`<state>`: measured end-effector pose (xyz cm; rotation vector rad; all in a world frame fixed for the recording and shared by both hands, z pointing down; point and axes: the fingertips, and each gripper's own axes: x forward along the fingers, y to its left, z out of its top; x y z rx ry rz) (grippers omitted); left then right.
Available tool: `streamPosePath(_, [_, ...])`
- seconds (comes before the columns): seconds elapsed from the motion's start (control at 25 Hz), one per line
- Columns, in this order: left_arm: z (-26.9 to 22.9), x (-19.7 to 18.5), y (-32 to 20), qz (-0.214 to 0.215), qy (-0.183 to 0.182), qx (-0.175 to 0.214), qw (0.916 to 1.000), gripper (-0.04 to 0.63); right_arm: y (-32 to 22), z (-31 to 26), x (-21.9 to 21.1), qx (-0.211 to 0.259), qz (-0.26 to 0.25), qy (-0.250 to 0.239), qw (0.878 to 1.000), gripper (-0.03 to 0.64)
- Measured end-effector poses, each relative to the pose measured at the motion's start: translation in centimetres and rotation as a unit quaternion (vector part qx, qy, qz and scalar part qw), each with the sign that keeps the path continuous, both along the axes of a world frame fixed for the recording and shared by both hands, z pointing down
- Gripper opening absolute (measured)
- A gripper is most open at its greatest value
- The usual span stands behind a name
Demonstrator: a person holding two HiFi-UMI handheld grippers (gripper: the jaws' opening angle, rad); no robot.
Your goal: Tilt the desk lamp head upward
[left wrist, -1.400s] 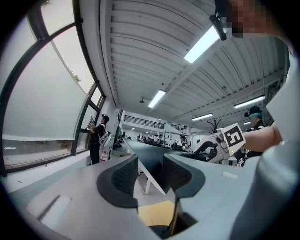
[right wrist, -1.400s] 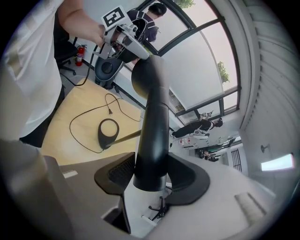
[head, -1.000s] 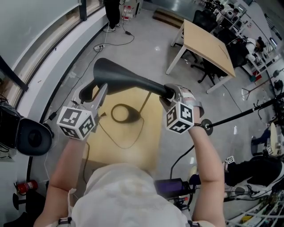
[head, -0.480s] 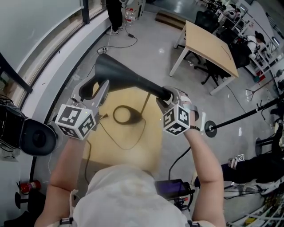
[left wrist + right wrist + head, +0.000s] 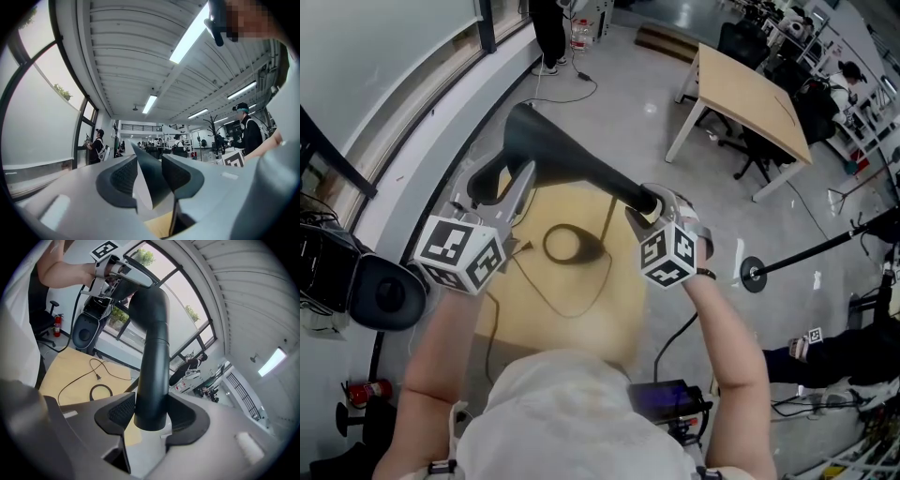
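Both grips were on the lamp. The left hand-held gripper (image 5: 499,184) pinched the thin rim of the lamp head (image 5: 551,150). In the left gripper view (image 5: 150,176) that edge (image 5: 144,180) sat between the pads, dark outside and pale inside. The right hand-held gripper (image 5: 647,202) was clamped around the black lamp arm (image 5: 153,357), with the tube filling the gap between its pads (image 5: 151,416).

We saw the lamp head up above the tabletop (image 5: 619,323), wide end towards the far-left corner and overhanging that edge. Its lower end was hidden behind the right hand-held gripper.

A black ring (image 5: 567,246) and a loose cord (image 5: 534,295) lay flat on the tabletop, under the lamp and apart from it. Past the far edge was bare floor (image 5: 609,94). A window wall (image 5: 384,84) ran along the left, nearer than anything else. A second table (image 5: 750,89) stood well apart at the far right.
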<state>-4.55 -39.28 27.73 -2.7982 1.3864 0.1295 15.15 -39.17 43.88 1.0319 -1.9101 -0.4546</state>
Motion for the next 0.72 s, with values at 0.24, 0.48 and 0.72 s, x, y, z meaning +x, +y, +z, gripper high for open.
streamPosePath(0.24, [-1.2, 0.7, 0.6, 0.001, -0.011, 0.011, 0.9999, 0.147, 0.4, 0.3, -0.4, 0.001, 0.0, -0.035, 0.999, 0.227])
streamPosePath(0.48, [-2.1, 1.3, 0.7, -0.004, -0.02, 0.019, 0.9996, 0.147, 0.1, 0.5, -0.6, 0.002, 0.0, -0.065, 0.998, 0.225])
streamPosePath(0.72, [-3.0, 2.2, 0.9, -0.004, -0.027, 0.025, 0.9993, 0.147, 0.1, 0.6, -0.8, -0.001, 0.0, -0.095, 0.995, 0.222])
